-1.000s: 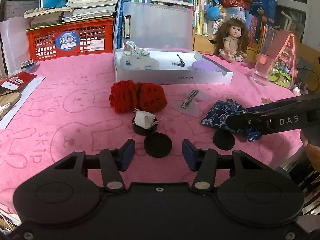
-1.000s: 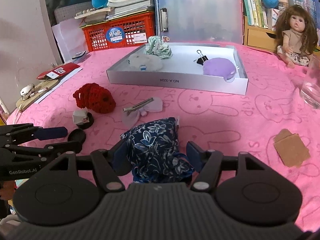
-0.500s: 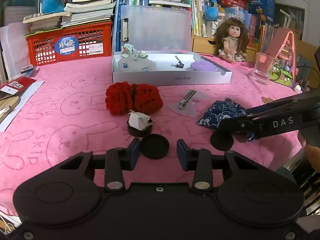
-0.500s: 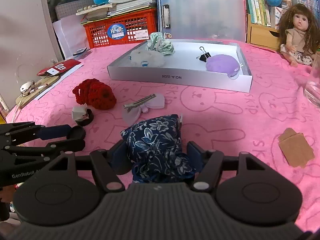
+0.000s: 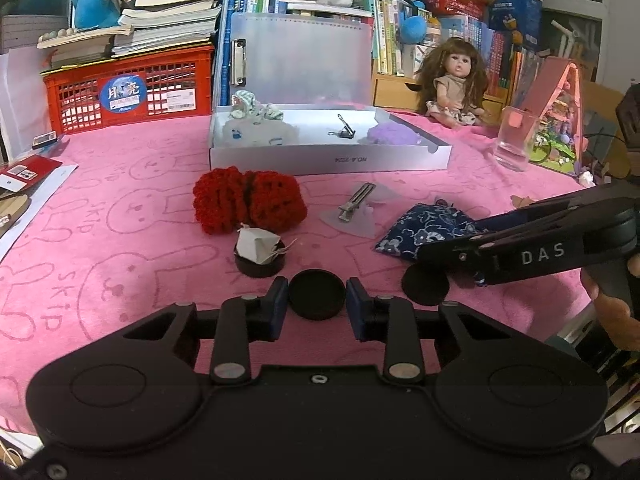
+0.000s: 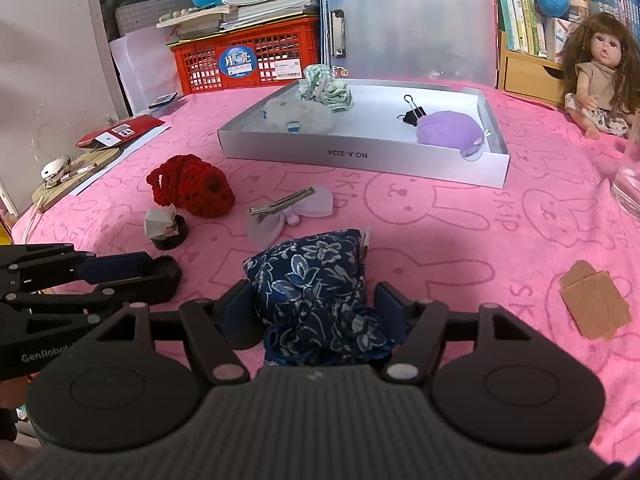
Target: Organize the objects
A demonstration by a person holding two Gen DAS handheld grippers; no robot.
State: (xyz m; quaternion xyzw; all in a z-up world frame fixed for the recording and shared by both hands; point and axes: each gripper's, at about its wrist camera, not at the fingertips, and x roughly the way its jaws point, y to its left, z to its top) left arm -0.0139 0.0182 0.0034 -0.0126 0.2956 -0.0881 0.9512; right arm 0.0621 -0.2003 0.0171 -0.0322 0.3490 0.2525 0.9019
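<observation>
A black round lid (image 5: 317, 294) lies on the pink bunny-print counter (image 5: 120, 240), pinched between the left gripper (image 5: 317, 305) pads; a blue floral pouch (image 6: 316, 292) sits between the right gripper (image 6: 316, 312) fingers, grasped; beyond, a white tray (image 6: 360, 156); behind it, a red crate (image 5: 128, 92), stacked books, a doll (image 5: 456, 80).

Behind the pink-covered tabletop (image 5: 120, 208), a red crate (image 5: 128, 92) carries stacked books (image 5: 168, 12), a long-haired doll (image 5: 456, 80) sits before bookshelves (image 6: 528, 4), and a clear glass (image 5: 514, 138) stands beside a pink toy house (image 5: 556, 120).
</observation>
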